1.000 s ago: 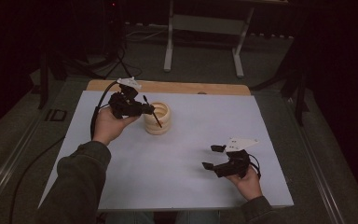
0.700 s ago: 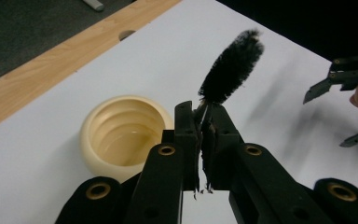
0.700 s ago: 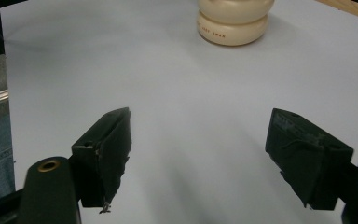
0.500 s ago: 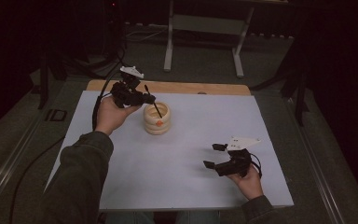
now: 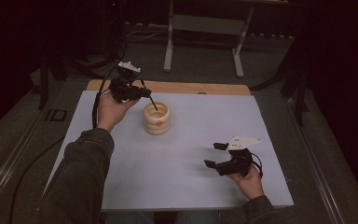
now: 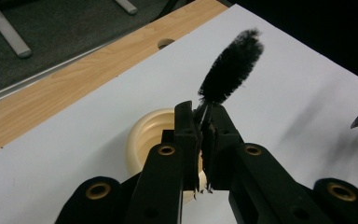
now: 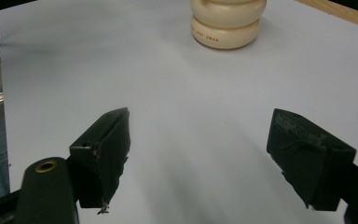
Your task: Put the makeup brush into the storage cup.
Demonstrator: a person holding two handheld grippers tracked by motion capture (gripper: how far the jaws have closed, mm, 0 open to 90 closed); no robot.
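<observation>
The left hand-held gripper (image 5: 142,93) has its jaws closed tight on the thin wire stem of a black bristle brush (image 6: 230,67); the left gripper view shows the stem pinched between the pads and the fluffy head standing clear above them. In the high view the brush slants down from the jaws toward the cream ribbed cup (image 5: 157,118), its tip over the cup's mouth or just inside it, though I cannot tell whether the bristles touch the inner wall. The cup stands upright on the white tabletop (image 5: 191,186), a little toward the far wooden edge (image 5: 205,87); the left hand-held gripper hangs just above and to the left of the cup. The right hand-held gripper (image 5: 216,156) rests low, well apart from the cup on its near right side, jaws wide and holding nothing; its own view looks across bare white surface to the cup.

By my judgement the picking-up of the brush is done; the cleaning inside the cup is at hand or barely under way; scrubbing, withdrawing and setting the brush down remain.
</observation>
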